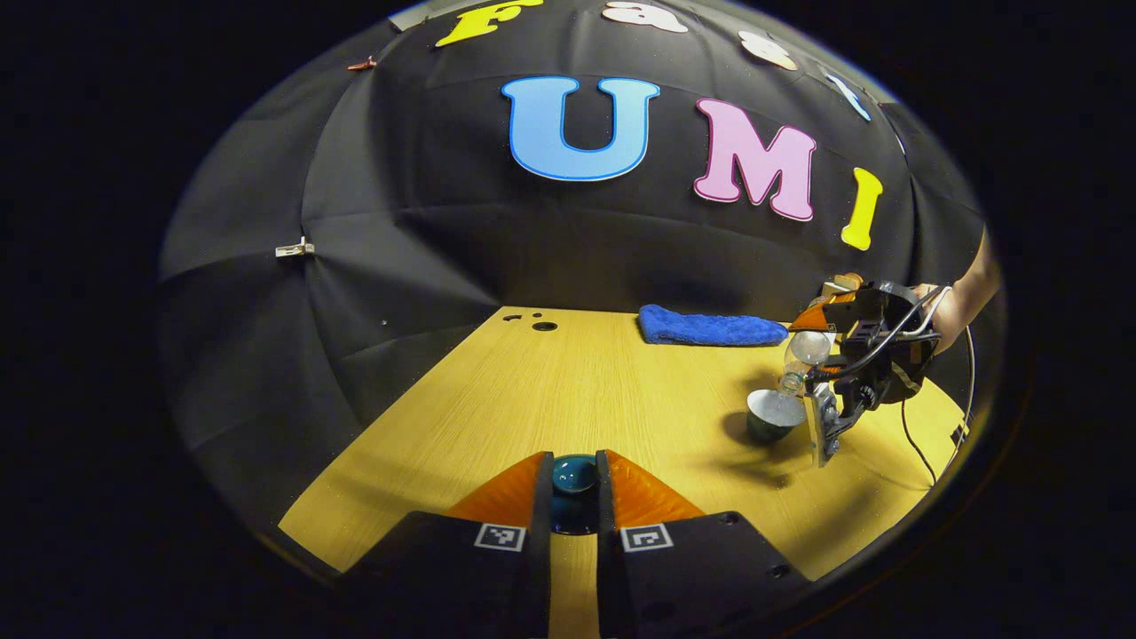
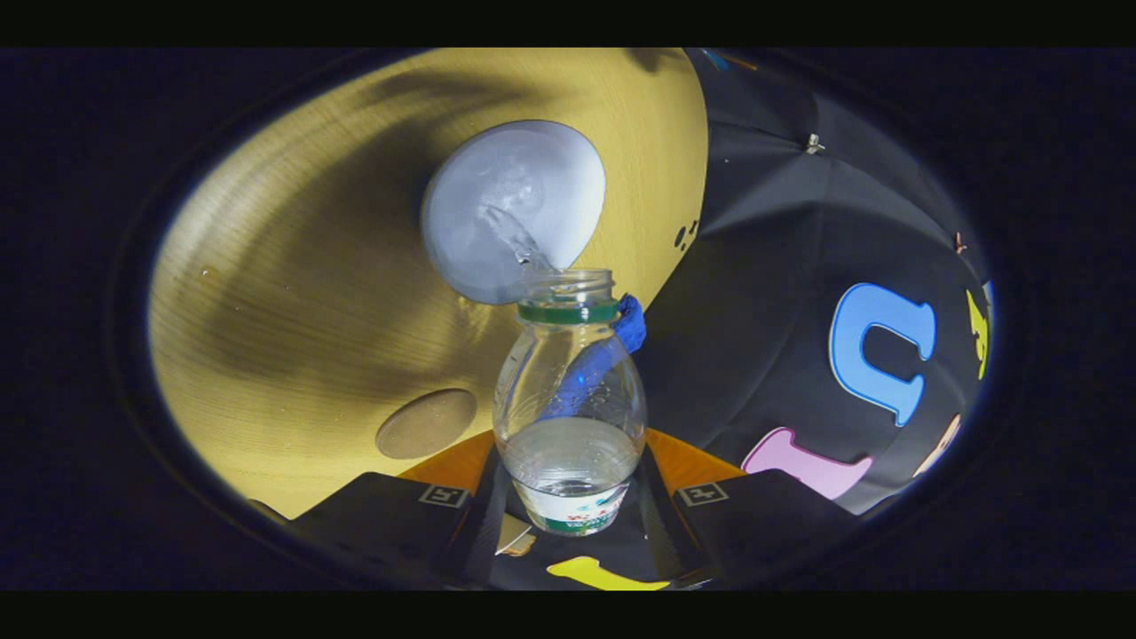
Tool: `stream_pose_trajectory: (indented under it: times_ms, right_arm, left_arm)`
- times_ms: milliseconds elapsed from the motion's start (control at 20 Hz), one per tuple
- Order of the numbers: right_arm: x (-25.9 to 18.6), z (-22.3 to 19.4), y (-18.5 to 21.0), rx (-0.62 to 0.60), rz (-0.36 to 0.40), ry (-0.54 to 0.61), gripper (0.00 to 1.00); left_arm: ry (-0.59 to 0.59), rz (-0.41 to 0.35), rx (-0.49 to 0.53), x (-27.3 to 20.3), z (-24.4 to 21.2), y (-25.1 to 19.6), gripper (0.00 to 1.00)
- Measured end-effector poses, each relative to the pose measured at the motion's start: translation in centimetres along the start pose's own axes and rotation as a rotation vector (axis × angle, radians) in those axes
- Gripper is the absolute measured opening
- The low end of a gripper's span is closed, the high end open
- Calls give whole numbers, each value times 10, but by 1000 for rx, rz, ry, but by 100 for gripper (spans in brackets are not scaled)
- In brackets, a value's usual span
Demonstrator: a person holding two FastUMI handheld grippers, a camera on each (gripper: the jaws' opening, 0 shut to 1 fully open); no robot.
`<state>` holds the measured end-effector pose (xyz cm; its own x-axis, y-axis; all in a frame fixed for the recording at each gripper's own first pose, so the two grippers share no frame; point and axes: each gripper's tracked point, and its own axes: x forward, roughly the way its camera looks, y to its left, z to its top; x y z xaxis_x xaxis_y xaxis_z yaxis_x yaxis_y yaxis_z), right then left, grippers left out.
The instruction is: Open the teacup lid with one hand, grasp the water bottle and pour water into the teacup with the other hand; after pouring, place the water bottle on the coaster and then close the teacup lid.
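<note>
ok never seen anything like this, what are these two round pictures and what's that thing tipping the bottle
No robot arm here: a person holds a two-finger gripper in each hand, and a fisheye camera rides on each one, which is why both pictures look round and bent.

The left gripper view looks along the left gripper, which is shut on the teacup lid, held above the wooden table. Farther off on the right side of that picture you see the right gripper, held by a hand, tipping the water bottle over the teacup. A blue cloth lies at the table's back edge.

The right gripper view is tilted with the pour. Its fingers clamp the bottle, and water runs from the bottle's mouth into the open teacup. The round coaster waits on the table nearby.
</note>
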<state>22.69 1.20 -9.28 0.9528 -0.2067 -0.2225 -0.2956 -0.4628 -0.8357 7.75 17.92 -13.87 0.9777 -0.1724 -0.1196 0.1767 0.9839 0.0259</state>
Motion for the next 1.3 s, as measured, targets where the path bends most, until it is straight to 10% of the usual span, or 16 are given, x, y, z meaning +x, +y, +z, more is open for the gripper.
stream_pose_trajectory:
  times_ms: [1300]
  right_arm:
    - [-15,10,-41,-204,-44,-62,70]
  left_arm:
    - [-16,79,-29,-29,8,0,22]
